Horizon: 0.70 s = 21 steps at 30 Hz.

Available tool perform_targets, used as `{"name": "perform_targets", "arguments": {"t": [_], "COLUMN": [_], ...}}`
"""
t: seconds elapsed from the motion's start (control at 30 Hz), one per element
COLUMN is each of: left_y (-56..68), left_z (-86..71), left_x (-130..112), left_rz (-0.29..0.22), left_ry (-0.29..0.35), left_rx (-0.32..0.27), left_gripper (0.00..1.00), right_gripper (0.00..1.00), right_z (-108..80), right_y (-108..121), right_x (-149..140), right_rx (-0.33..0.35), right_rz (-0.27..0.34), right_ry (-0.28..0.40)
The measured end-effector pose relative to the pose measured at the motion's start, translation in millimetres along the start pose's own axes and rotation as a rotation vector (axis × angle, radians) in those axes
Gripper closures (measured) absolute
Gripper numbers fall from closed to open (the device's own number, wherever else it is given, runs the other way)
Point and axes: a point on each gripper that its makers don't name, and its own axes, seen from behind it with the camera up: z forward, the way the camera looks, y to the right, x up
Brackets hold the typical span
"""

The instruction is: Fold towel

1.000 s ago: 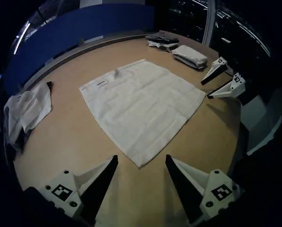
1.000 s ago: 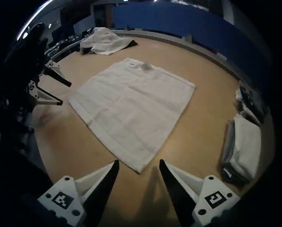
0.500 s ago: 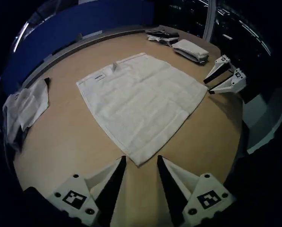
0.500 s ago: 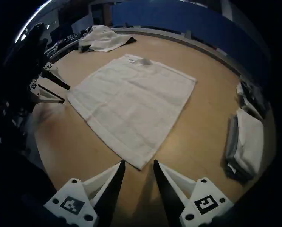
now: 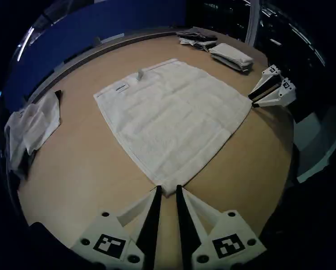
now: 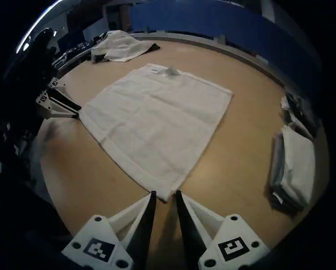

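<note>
Tan wood-look worktop (image 5: 78, 180), matt finish, w/ a white towel (image 5: 172, 117) spread flat in one layer around its middle.

Left gripper view: the L gripper (image 5: 168, 190) sits at the towel's nearest corner, low over the worktop. Its fingers are clenched on the corner tip, w/ just a thin slot btwn them and cloth in it.

Right gripper view: the R gripper (image 6: 165, 194) is at the next corner along the same towel edge. Its fingers are pinched on that tip likewise. Each view shows the other gripper farther off, at the neighbouring corner.

The towel's edges run fairly straight w/ a hemmed band, and the rest of the cloth lies flat. Bare worktop rings the towel on every side. The widest free strip lies btwn the towel and a crumpled cloth (image 5: 30, 130) heaped well apart from its side edge.

Near the towel's far edge a small tag (image 5: 139, 75) stands up from the cloth.

Past the far corner, well clear of the towel, lies a folded stack (image 5: 231, 55) of pale cloth. Some dark clothes (image 5: 192, 38) sit just beyond it.

Behind the towel's far edge, along the worktop's rim, runs a blue partition (image 5: 100, 31). The room is dim and its detail is too dark to make out.
</note>
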Motion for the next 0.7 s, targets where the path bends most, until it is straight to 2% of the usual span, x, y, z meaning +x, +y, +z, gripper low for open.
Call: {"name": "perform_targets", "arguments": {"t": [0.13,0.23,0.37,0.7], "left_y": [-0.3,-0.3,-0.4,-0.1], "left_z": [1.2,1.0,0.5,1.8], "left_x": [0.2,0.2,0.0,-0.5], "left_rz": [0.006,0.012,0.014,0.037], "left_ry": [-0.003,-0.002,-0.001,-0.005], "left_rx": [0.005,0.011,0.015,0.026], "left_gripper": [0.76,0.76,0.77,0.90], "right_gripper": [0.68,0.77,0.85,0.91], "right_z": [0.0,0.7,2.5,-0.8], "right_y": [-2.5,-1.5,-0.3,5.1], "right_x": [-1.8,-3.1,-4.3,-3.6], "right_rx": [-0.002,-0.010,-0.013,-0.041], "right_rz": [-0.020,-0.036,-0.046,-0.052], "right_ry": [-0.009,-0.015,-0.022,-0.020]}}
